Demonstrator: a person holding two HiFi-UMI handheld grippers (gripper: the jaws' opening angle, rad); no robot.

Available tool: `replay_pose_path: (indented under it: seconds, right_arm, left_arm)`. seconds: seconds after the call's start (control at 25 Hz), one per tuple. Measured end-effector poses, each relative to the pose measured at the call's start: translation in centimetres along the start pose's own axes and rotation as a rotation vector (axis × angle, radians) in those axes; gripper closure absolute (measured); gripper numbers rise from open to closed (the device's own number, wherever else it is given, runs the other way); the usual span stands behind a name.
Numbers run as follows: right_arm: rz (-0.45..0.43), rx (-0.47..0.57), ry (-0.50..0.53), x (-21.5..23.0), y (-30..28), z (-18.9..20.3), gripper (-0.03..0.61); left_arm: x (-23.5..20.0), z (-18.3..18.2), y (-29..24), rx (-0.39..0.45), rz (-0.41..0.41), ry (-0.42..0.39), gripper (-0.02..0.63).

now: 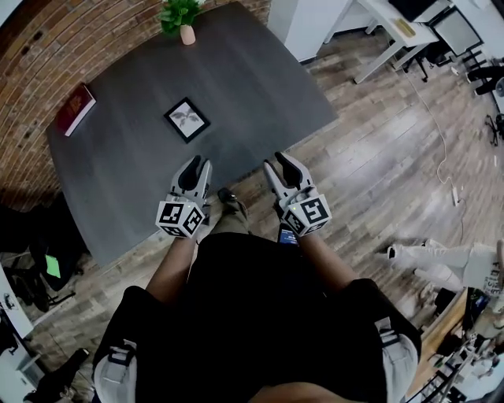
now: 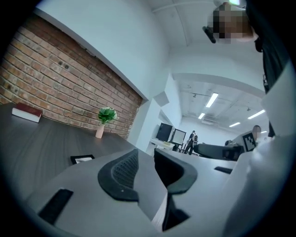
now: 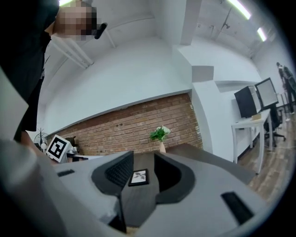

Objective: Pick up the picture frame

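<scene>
- Black-rimmed picture frame (image 1: 187, 120) not yet picked up: flat and face up on the dark grey counter (image 1: 260, 86), near its middle, turned corner-on to the near edge.
- Left tool (image 1: 198, 165) released, jaws only narrowly apart with nothing between them; held at the near edge, well apart from the frame.
- Right tool (image 1: 278, 161) released too, jaws wider apart and empty; also at the near edge. Frame visible far off through the gap in the right gripper view, so probably roughly lined up on it.
- Done so far, judging from this: nothing beyond facing the counter. Left to do: reach in, close on the frame and lift it, which is the whole task.
- Look of the frame: small, nearly square, thin dark border, white mat, dark leafy sprig in the centre. Low and flat, so likely awkward to get a jaw under its rim.
- Elsewhere: red book (image 1: 75, 109) by the left edge and potted plant (image 1: 181, 20) at the far edge, both well apart from the frame.
</scene>
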State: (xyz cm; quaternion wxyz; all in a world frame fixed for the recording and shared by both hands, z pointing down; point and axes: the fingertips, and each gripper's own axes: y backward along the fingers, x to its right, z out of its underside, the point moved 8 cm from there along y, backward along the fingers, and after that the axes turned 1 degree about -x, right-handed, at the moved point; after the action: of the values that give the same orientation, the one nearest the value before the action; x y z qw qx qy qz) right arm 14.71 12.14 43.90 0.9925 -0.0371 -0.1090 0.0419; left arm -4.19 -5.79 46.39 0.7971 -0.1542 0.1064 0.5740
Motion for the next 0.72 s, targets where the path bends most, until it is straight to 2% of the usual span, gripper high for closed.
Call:
replay_pose_path:
  seconds: [0.2, 0.52, 0.72]
  right_arm:
    - [-0.066, -0.022, 0.003, 3.2, -7.2, -1.9, 0.443]
    - [-0.199, -0.077, 0.01, 4.9, -17.9, -3.2, 0.443]
    - [-0.29, -0.146, -0.01, 5.1, -23.9, -3.7, 0.443]
  left_arm:
    - [-3.3, -1.7, -4.3, 0.006, -0.04, 0.032, 0.52]
    - [-9.8, -3.7, -7.1, 0.022, -0.15, 0.088, 0.515]
    - [-13.5, -3.7, -7.3, 0.019, -0.274, 0.135, 0.514]
